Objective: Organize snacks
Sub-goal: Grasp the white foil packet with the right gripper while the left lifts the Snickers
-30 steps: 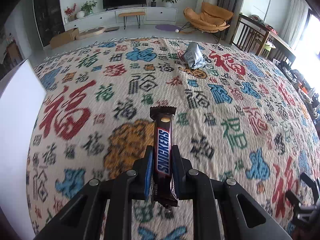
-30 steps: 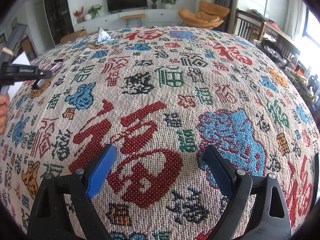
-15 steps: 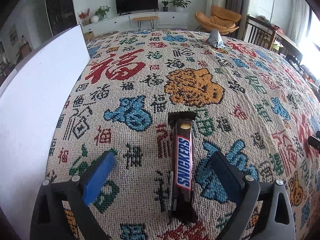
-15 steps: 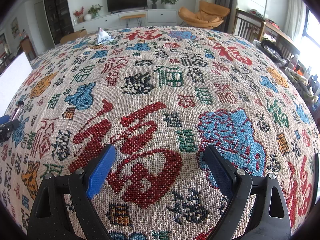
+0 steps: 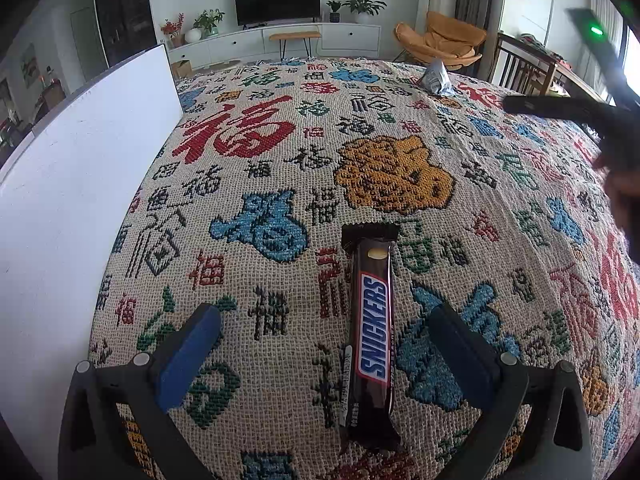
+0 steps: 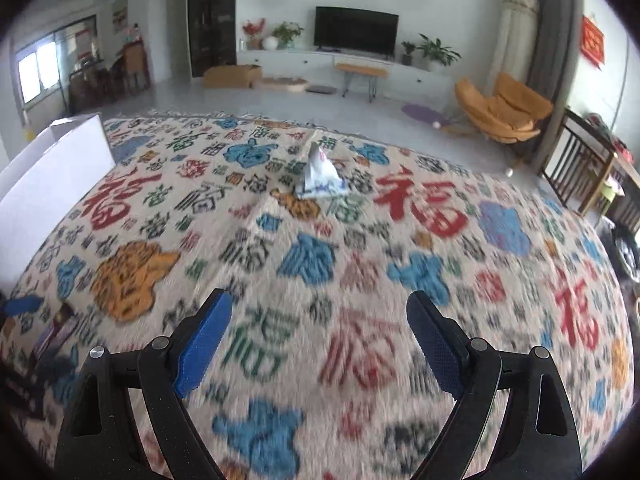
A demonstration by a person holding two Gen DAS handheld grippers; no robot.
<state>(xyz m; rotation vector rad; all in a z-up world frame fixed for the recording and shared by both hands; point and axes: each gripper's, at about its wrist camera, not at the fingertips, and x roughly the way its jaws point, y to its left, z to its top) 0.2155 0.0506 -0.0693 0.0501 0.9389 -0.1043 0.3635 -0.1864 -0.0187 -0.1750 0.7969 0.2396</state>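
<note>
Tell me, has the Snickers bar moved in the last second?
Yes. The Snickers bar was clamped above the cloth; now it lies on the tablecloth nearer the white box, between the open left gripper fingers.

Daylit room, two fisheye views: yours on the left sharp, yours on the right motion-blurred.

In the left wrist view the woven cream cloth with coloured characters [image 5: 380, 168] is crisp; daylight glares at the right edge, and the dark brown glossy chocolate bar wrapper [image 5: 372, 332] casts a thin soft shadow. In the right wrist view the cloth smears nearest you, the bright window [image 6: 38, 70] washes out, and both frames curve and darken at the corners.
</note>
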